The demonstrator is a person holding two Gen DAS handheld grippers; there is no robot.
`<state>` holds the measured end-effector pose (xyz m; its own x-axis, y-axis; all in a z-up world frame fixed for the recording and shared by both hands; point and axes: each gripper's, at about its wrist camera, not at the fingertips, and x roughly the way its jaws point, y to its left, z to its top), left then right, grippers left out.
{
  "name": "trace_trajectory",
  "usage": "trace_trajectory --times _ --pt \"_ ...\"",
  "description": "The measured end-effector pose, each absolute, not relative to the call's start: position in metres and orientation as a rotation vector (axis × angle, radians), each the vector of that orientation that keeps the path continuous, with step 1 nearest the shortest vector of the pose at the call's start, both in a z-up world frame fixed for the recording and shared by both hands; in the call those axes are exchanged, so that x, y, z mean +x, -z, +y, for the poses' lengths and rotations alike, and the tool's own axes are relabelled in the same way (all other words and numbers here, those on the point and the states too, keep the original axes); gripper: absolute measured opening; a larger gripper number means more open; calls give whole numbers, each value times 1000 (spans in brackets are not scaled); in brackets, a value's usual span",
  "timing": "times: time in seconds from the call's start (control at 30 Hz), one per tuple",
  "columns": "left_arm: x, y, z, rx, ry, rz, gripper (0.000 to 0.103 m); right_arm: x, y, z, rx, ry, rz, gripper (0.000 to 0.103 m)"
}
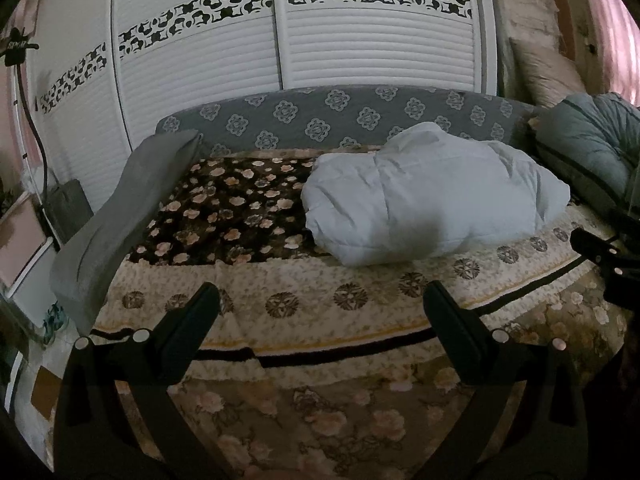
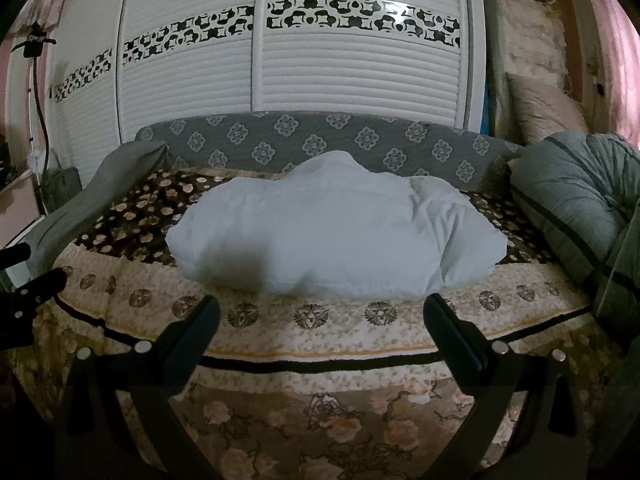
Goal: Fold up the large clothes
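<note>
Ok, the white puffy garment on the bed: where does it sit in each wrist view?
Left wrist: the white puffy garment lies right of centre, beyond and right of the open left gripper.
Right wrist: it lies about centre, just past the open right gripper.
Shared landmark: the grey patterned headboard right behind it, in front of the white slatted wardrobe doors.

Open bedspread ahead of both grippers, bulk beyond it

Straight ahead of the left gripper (image 1: 320,308) and the right gripper (image 2: 320,320), both spread wide and empty, lies a bare strip of floral bedspread (image 2: 328,340). Past that strip the puffy white garment (image 2: 336,232) fills the middle. A grey pillow (image 1: 120,220) closes off the left gripper's left side; a grey-green padded bundle (image 2: 576,200) blocks the right gripper's right (the white wardrobe (image 2: 320,60) walls the far end).
</note>
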<state>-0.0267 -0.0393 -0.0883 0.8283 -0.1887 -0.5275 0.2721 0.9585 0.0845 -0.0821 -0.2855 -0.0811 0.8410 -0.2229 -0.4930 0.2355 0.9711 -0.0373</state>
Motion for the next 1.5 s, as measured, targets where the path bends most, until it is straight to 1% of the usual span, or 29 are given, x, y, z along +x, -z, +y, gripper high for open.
trace_trajectory --times 1.5 --pt "-23 90 -35 147 232 546 100 -83 81 -290 26 263 514 101"
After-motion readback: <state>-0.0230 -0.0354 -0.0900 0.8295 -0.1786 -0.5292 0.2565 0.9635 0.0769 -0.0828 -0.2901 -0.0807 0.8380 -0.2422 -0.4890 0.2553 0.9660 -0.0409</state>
